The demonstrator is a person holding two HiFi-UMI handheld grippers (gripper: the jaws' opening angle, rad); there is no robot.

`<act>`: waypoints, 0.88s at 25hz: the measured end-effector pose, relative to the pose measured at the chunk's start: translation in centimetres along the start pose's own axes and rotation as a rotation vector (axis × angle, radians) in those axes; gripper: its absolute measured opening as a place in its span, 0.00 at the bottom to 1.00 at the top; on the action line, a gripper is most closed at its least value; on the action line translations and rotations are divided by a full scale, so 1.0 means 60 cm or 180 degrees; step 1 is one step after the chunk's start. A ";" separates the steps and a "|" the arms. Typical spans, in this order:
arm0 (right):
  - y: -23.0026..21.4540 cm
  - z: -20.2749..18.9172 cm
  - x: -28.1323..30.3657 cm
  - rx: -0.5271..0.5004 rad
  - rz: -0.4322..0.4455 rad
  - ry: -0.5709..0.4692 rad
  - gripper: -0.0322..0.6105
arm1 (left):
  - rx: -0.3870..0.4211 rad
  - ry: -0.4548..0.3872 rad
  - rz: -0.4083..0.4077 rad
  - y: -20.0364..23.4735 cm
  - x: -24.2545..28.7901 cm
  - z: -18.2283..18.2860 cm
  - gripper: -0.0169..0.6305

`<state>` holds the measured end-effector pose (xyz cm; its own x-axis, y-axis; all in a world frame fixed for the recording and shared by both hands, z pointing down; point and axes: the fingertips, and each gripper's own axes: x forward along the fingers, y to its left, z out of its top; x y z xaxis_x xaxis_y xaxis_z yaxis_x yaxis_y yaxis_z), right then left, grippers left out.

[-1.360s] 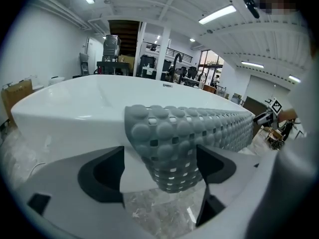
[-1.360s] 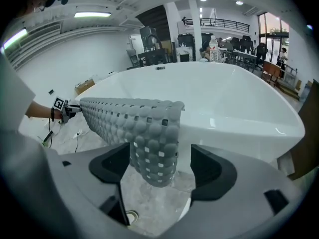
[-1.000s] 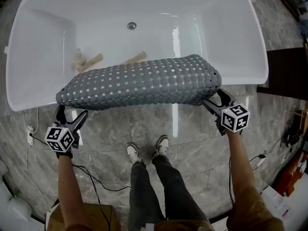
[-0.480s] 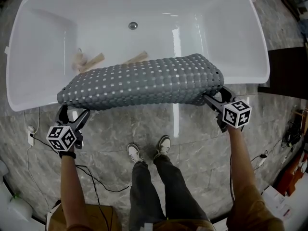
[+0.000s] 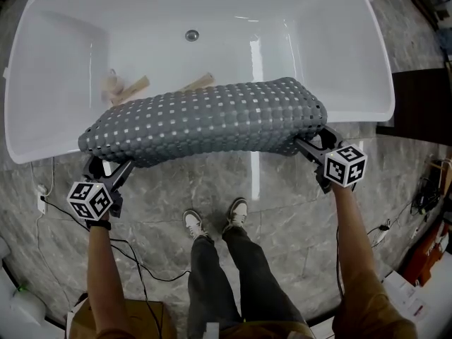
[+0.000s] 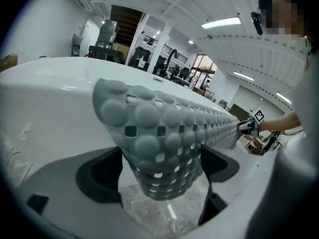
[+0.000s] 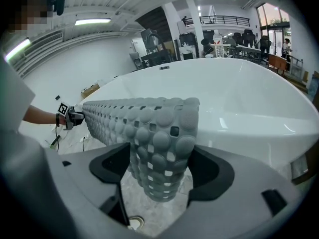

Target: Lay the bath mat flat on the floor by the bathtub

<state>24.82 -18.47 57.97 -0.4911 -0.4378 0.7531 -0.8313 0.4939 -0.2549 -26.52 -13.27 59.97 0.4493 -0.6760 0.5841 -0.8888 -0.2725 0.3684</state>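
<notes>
The grey perforated rubber bath mat [image 5: 205, 122], apparently limp and light, was clamped at its ends by the right gripper [image 5: 314, 141] and the left gripper [image 5: 106, 164], whose jaws had just been closing.

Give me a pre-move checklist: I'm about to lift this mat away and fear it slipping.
1. Left gripper grip: jaws have just been closing, bath mat end between them, pads touching: ok.
2. Right gripper grip: pads press the other end: ok.
3. Mat clear of bathtub: lies across the near rim, contact hidden: cannot tell.
4. Floor spot free: person's shoes stand there: not ok.
5. Mat unfolded: doubled over: not ok.
</notes>
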 end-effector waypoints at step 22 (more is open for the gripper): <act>0.057 0.019 0.000 -0.0030 0.0367 -0.0220 0.22 | 0.0059 -0.0248 -0.0070 -0.035 -0.025 0.047 0.22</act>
<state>21.68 -17.63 56.42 -0.6003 -0.4284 0.6754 -0.7660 0.5508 -0.3315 -25.56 -13.65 56.28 0.4610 -0.7208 0.5176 -0.8807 -0.2999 0.3666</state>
